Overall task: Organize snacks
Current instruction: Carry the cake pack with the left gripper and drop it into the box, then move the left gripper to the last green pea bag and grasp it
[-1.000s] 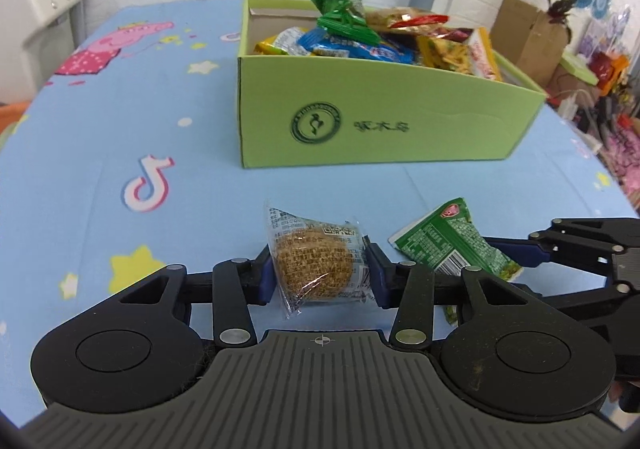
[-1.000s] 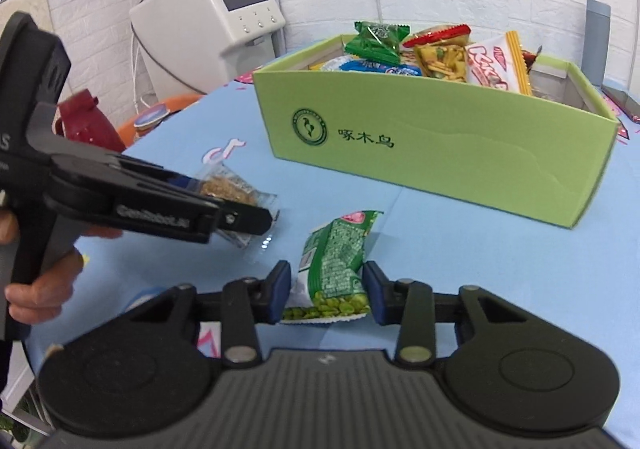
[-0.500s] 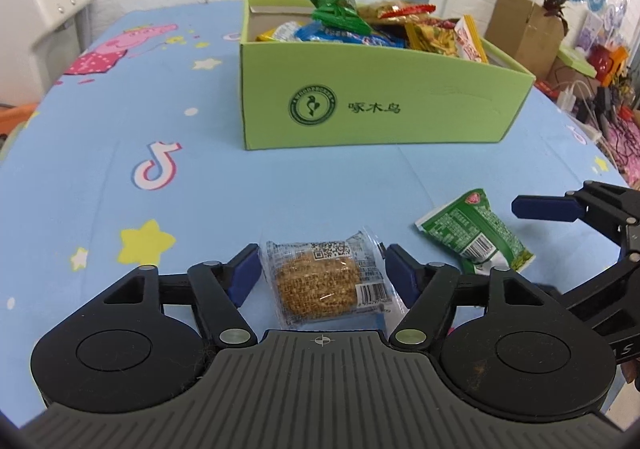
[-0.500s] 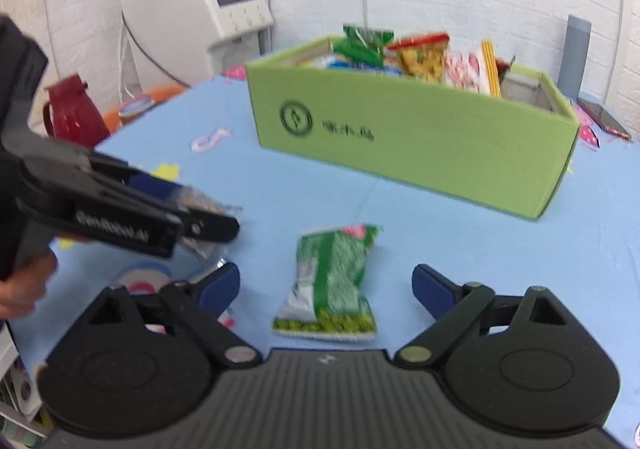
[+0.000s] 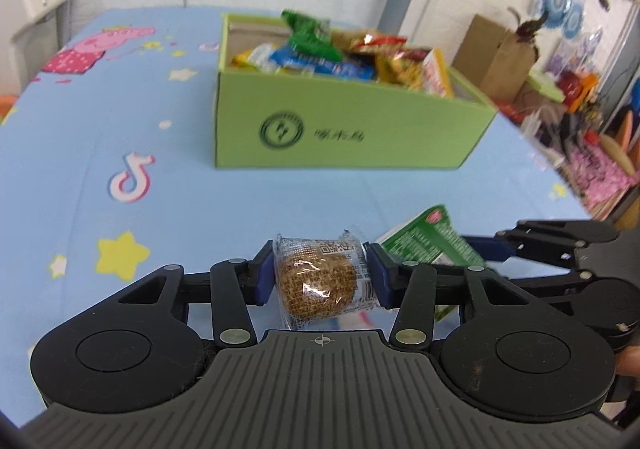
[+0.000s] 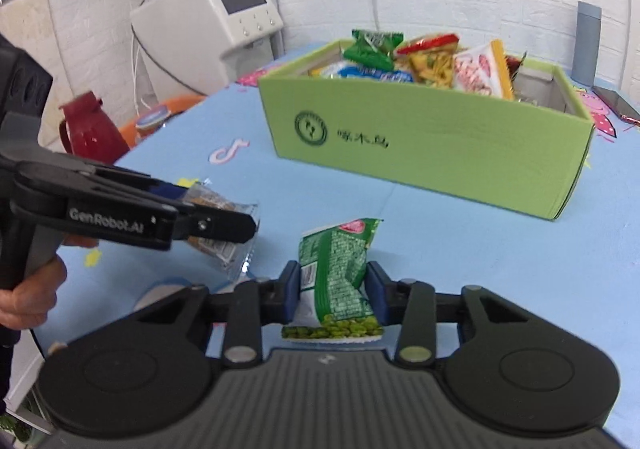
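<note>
My left gripper [image 5: 320, 277] is shut on a clear-wrapped brown rice cake [image 5: 320, 287] and holds it above the blue tablecloth. My right gripper [image 6: 332, 289] is shut on a green pea snack packet [image 6: 336, 277], also lifted; the packet shows in the left wrist view [image 5: 432, 245]. The left gripper with the rice cake [image 6: 216, 225] shows at the left of the right wrist view. A green cardboard box [image 5: 352, 129], [image 6: 432, 145] stands ahead of both grippers, holding several snack packets.
The blue cartoon tablecloth [image 5: 120, 137] covers the table. A white machine [image 6: 212, 29] and a red kettle [image 6: 88, 129] stand off the table's left. A grey cylinder [image 6: 588, 41] stands behind the box. Clutter and a brown carton [image 5: 496, 53] lie to the right.
Half a second ago both grippers were open around their snacks on the cloth. Both have now shut on them and lifted them.
</note>
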